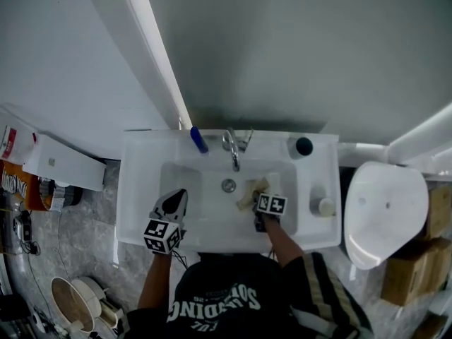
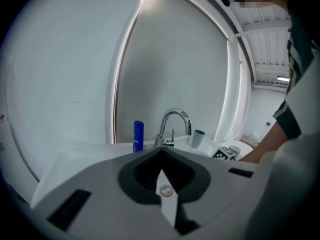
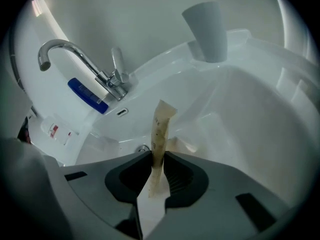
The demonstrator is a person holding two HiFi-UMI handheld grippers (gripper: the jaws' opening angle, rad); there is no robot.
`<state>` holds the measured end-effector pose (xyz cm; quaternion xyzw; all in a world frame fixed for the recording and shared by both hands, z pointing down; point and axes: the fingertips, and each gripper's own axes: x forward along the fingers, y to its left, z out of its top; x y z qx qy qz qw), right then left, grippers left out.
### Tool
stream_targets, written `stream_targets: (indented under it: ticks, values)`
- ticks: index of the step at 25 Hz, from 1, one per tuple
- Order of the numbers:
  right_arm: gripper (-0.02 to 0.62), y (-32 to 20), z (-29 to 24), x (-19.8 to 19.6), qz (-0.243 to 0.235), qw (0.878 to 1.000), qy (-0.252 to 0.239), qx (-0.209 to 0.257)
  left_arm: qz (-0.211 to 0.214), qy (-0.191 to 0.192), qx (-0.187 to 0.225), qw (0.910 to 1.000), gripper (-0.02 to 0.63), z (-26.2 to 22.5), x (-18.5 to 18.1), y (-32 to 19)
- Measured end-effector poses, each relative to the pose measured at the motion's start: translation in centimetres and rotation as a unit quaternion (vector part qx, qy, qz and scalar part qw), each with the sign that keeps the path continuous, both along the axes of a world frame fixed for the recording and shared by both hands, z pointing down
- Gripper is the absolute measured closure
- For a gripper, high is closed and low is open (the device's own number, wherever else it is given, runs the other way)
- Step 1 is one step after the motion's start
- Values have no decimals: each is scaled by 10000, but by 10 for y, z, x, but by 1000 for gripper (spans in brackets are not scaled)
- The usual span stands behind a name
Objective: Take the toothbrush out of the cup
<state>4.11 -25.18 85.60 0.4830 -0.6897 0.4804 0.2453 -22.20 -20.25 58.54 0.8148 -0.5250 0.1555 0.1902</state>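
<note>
The right gripper [image 3: 158, 160] is closed on the beige wrapped toothbrush [image 3: 162, 124], outside the grey cup [image 3: 206, 29] and low over the sink basin [image 3: 240, 119], and because the grip is only near one end, I think it may pivot or slip down toward the drain, while the left gripper [image 2: 162, 169], closed on nothing, is apart.

One cup [image 1: 304, 146], one toothbrush [image 3: 160, 129], one blue bottle [image 1: 199, 139], one faucet [image 1: 233, 150]

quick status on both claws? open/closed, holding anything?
Left claw: closed, empty.
Right claw: closed on a tan flat strip, possibly the toothbrush.
</note>
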Motion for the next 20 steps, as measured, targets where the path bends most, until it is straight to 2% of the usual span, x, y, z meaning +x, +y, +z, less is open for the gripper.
stream_targets:
  ticks: [3, 12, 14, 20]
  values:
    - [530, 4, 13, 7, -13, 9997, -4, -229, 47, -37, -34, 10000, 606, 1, 5, -2]
    - [433, 11, 29, 15, -63, 9983, 30, -584, 118, -95, -115, 9998, 606, 4, 9, -5]
    - [427, 14, 30, 15, -113, 9977, 17, -665, 144, -105, -103, 9998, 606, 3, 9, -5]
    - [420, 16, 26, 16, -42, 9981, -78, -608, 225, -70, -64, 9997, 606, 1, 13, -6]
